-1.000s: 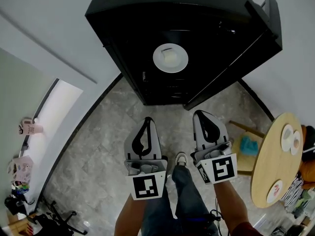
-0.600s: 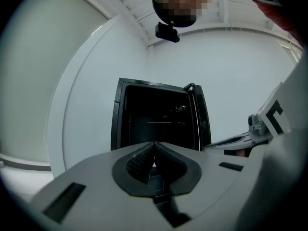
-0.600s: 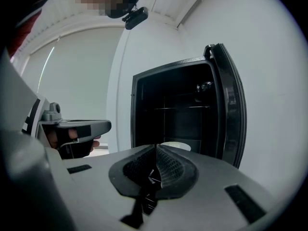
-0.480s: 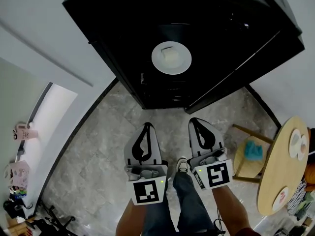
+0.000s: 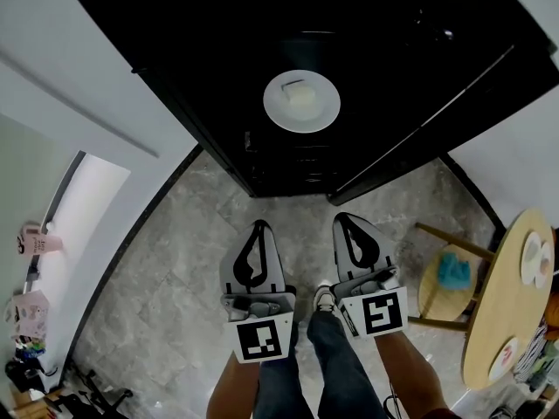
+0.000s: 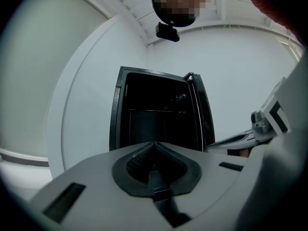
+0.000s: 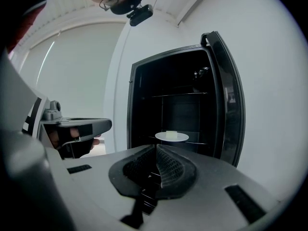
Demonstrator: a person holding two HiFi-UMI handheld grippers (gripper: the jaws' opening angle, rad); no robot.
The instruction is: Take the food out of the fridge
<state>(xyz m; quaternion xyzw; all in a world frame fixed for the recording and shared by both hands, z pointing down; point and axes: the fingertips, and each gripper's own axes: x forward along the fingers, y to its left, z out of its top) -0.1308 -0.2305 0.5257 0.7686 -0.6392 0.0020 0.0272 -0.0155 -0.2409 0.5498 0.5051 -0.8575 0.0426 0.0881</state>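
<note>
A black fridge (image 5: 349, 68) stands open against the white wall, its door (image 7: 230, 110) swung to the right. On a shelf inside rests a white plate (image 5: 301, 100) with a pale block of food (image 7: 172, 133) on it. My left gripper (image 5: 259, 224) and right gripper (image 5: 348, 218) hang side by side over the floor, well short of the fridge and pointing toward it. Both are shut with nothing between the jaws. In the left gripper view the left gripper (image 6: 154, 144) shows closed, and the fridge interior (image 6: 156, 114) looks dark, with the plate not visible.
A round wooden table (image 5: 502, 321) with small plates stands at the right. Beside it is a stool (image 5: 444, 278) with a teal cloth. A window (image 5: 83, 208) and clutter lie at the left. The floor (image 5: 175, 278) is grey stone tile.
Both grippers have sunk a little, still side by side and shut. The fridge fills more of the head view, and the table has slid toward the right edge.
</note>
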